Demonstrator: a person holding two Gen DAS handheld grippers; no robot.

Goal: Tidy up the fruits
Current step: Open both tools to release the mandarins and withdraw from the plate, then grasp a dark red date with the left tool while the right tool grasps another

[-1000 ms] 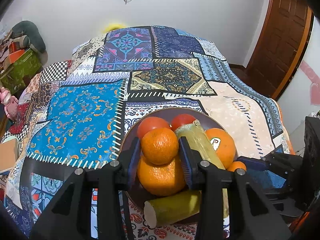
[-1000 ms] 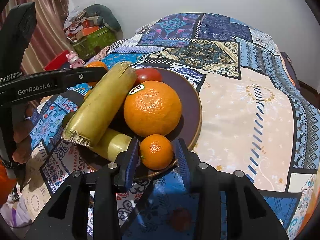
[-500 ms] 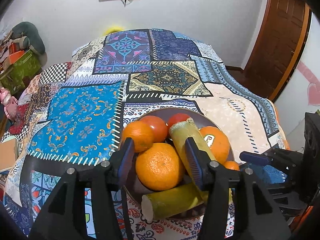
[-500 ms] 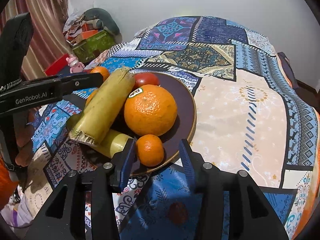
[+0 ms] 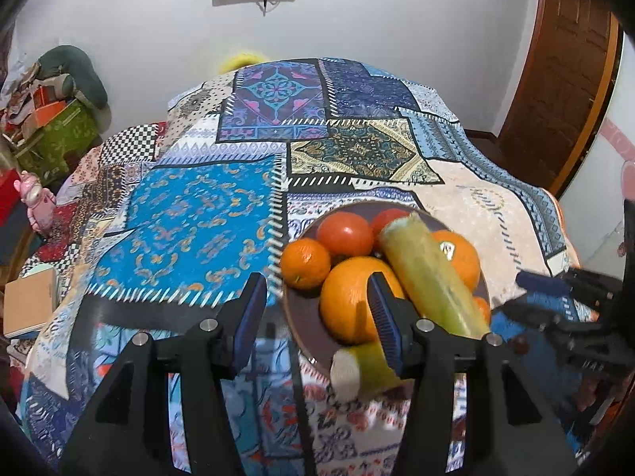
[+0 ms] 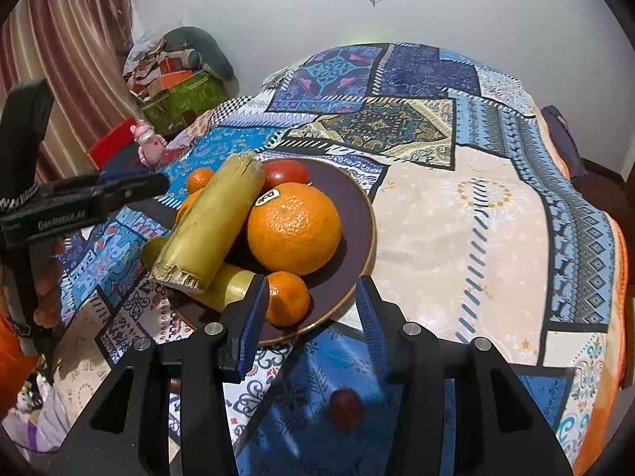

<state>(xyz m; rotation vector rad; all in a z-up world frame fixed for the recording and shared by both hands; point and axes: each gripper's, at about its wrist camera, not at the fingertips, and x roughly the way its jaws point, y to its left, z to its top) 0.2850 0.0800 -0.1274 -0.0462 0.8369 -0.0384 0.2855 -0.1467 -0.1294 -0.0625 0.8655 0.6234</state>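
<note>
The left gripper (image 5: 315, 309) has let go of the small mandarin (image 5: 304, 263), which now rests at the dark round plate's (image 6: 359, 214) edge on the patchwork bedspread (image 6: 456, 206). The right gripper (image 6: 307, 313) has released its glossy mandarin (image 6: 287, 297); both stand empty.

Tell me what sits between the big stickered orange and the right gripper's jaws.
In the right wrist view, a small orange lies on the plate between the big stickered orange and the right gripper, whose jaws stand open.

Left wrist: we looked down, close, with the plate (image 5: 295, 313) at right.
Right wrist: we saw it at left.
Shared: plate, bedspread (image 6: 456, 214).
</note>
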